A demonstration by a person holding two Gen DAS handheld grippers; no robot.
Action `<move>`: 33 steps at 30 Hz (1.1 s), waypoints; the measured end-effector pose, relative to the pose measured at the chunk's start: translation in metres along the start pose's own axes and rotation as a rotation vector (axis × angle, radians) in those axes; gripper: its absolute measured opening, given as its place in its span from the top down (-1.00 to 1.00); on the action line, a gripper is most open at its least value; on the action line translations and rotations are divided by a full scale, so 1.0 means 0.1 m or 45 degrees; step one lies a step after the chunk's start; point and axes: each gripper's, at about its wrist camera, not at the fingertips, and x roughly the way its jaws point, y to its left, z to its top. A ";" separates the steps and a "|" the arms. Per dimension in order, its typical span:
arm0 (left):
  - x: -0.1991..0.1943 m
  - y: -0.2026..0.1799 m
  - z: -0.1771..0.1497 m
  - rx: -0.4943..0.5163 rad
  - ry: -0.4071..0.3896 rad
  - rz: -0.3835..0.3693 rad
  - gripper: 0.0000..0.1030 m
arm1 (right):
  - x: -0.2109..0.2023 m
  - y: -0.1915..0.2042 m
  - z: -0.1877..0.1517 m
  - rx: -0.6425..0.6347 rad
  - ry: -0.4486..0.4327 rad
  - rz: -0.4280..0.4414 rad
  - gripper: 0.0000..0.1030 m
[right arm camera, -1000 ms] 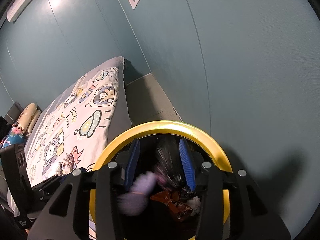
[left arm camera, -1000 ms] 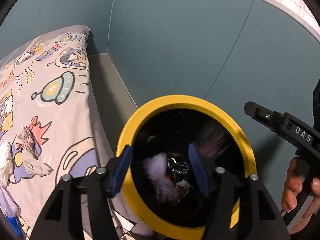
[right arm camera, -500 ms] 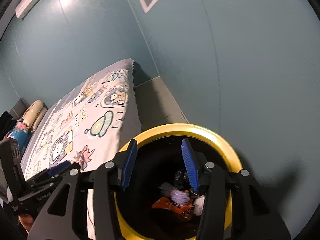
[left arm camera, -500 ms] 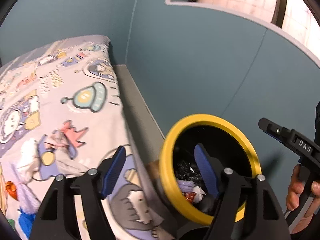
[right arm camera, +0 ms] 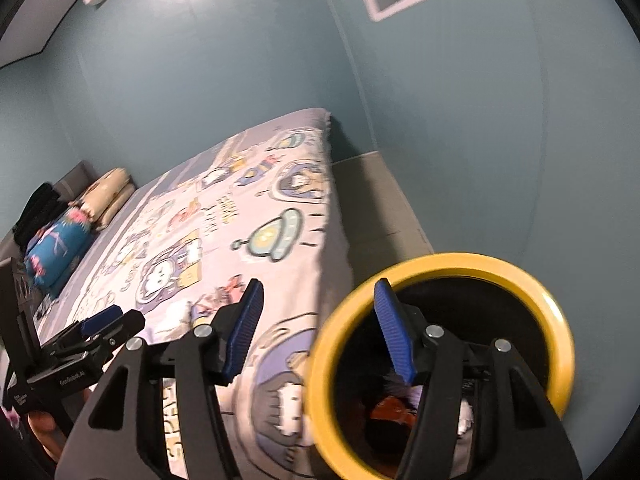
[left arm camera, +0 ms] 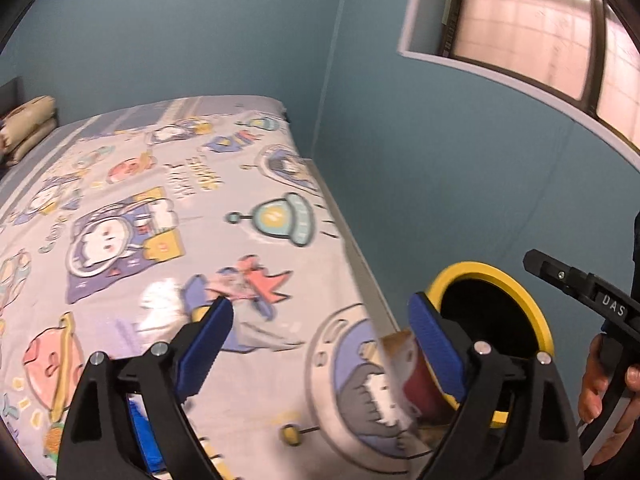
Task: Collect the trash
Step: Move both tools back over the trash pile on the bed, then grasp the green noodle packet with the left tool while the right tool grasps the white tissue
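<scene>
The left gripper (left arm camera: 320, 344) has its blue ribbed pads wide apart with nothing between them — its jaws have just been opening. Just ahead of its left pad, on the printed bed sheet (left arm camera: 132, 208), lie crumpled scraps of trash (left arm camera: 240, 284): a whitish wad (left arm camera: 160, 304) and a pinkish-grey twist, both blurred, soft and shapeless, so no long axis can be told. The yellow-rimmed bin (left arm camera: 516, 280) stands off to this gripper's right, beside the bed. The right gripper (right arm camera: 320, 332) is also parted and empty, its jaws likewise just opened; its right pad overlaps the bin's mouth (right arm camera: 440, 268), where orange and pale scraps lie in the dark interior. Judging by this, the left gripper is the nearer to the scraps — a reach forward and down onto yielding fabric, where the sheet may get pinched too.
</scene>
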 end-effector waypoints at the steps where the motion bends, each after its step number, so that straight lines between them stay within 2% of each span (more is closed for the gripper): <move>1: -0.05 0.09 0.00 -0.016 -0.006 0.016 -0.70 | 0.02 0.09 0.00 -0.015 0.004 0.018 -0.06; 8: -0.34 0.67 -0.09 -0.086 -0.035 0.129 -0.77 | 0.18 0.65 -0.02 -0.100 0.035 0.112 -0.07; 12: -0.46 0.98 -0.17 -0.133 -0.033 0.182 -0.77 | 0.30 0.93 -0.06 -0.135 0.061 0.166 -0.15; 19: -0.60 1.50 -0.37 -0.207 -0.011 0.289 -0.78 | 0.54 1.43 -0.15 -0.182 0.105 0.250 -0.15; 26: -0.68 1.86 -0.60 -0.223 0.004 0.379 -0.78 | 0.85 1.85 -0.28 -0.232 0.170 0.287 -0.15; 33: -0.68 2.17 -0.85 -0.290 0.054 0.404 -0.78 | 1.11 2.10 -0.42 -0.256 0.240 0.289 -0.15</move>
